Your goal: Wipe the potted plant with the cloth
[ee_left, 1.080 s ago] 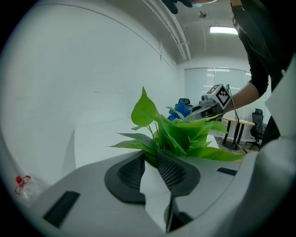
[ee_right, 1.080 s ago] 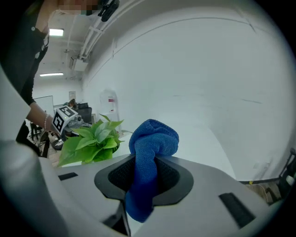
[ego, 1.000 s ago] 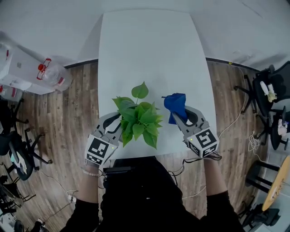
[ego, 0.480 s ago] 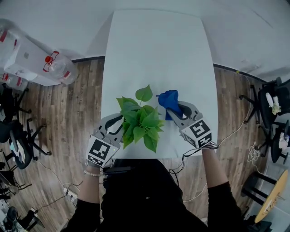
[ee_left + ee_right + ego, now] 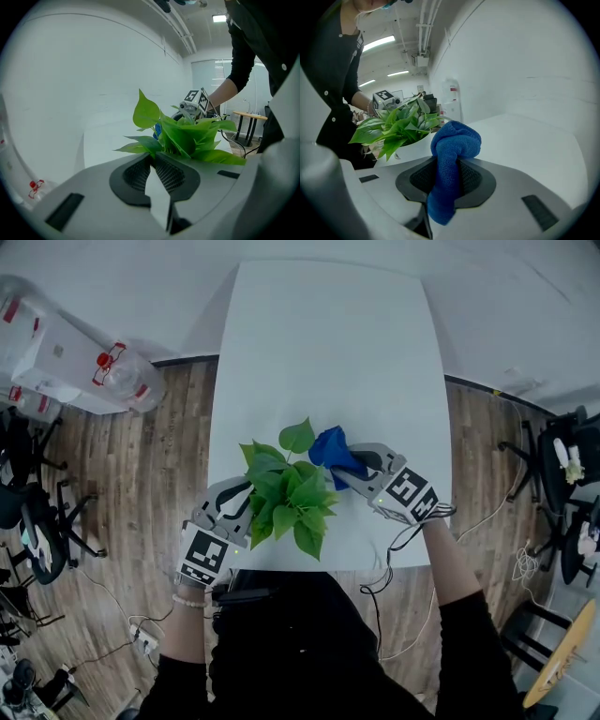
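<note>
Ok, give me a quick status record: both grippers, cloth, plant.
left gripper: jaws have just been closing, now pinched on the potted plant, low under its leaves
right gripper: shut on the blue cloth
cloth: bunched above the jaws, beside the plant's leaves; contact unclear
potted plant: upright, by the table's near edge

No word, number or brand can be read anywhere. The only printed signs are black-and-white square markers. One set is on the left white cube (image 5: 206,556), part of the left gripper (image 5: 249,502), and another on the right white cube (image 5: 410,493), part of the right gripper (image 5: 352,465). The clear plastic water jug (image 5: 120,382) and the long white box (image 5: 42,343) beside it carry red marks, too small to read.
</note>
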Tool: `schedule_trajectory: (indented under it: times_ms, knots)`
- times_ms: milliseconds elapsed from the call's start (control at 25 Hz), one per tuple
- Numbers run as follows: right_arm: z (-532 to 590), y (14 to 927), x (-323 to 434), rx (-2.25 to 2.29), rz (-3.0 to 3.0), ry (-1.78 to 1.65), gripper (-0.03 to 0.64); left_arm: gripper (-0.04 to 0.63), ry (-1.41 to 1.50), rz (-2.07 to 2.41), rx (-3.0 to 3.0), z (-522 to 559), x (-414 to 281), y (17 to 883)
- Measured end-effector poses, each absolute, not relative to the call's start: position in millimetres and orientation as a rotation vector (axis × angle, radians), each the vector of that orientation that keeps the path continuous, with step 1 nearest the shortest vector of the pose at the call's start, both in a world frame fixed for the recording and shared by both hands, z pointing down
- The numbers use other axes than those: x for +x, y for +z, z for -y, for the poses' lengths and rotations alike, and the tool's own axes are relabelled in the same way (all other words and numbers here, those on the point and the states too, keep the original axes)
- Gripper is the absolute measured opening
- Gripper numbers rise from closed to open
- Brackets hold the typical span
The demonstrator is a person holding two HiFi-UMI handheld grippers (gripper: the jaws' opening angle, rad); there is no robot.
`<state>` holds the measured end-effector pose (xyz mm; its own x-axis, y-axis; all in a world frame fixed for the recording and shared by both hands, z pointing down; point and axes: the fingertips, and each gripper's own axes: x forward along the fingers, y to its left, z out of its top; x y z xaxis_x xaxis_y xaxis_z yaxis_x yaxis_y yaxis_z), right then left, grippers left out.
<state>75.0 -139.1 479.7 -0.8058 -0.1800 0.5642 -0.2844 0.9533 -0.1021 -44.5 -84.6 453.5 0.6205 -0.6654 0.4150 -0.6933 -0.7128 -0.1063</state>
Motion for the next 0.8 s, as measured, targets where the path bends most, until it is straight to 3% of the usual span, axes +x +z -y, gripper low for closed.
schedule_trajectory:
  times_ms: [520,800]
  knots:
    - [130.1,490.8,17.2,-0.197,2.457,-0.074,0.124,0.038,0.712,1.193,2.759,86.3,-44.3,453.5]
    - [124.6,493.9,7.0,-0.263,2.417,-0.126,0.124,0.037,0.699,1.223,2.735,88.1,-45.6,453.7]
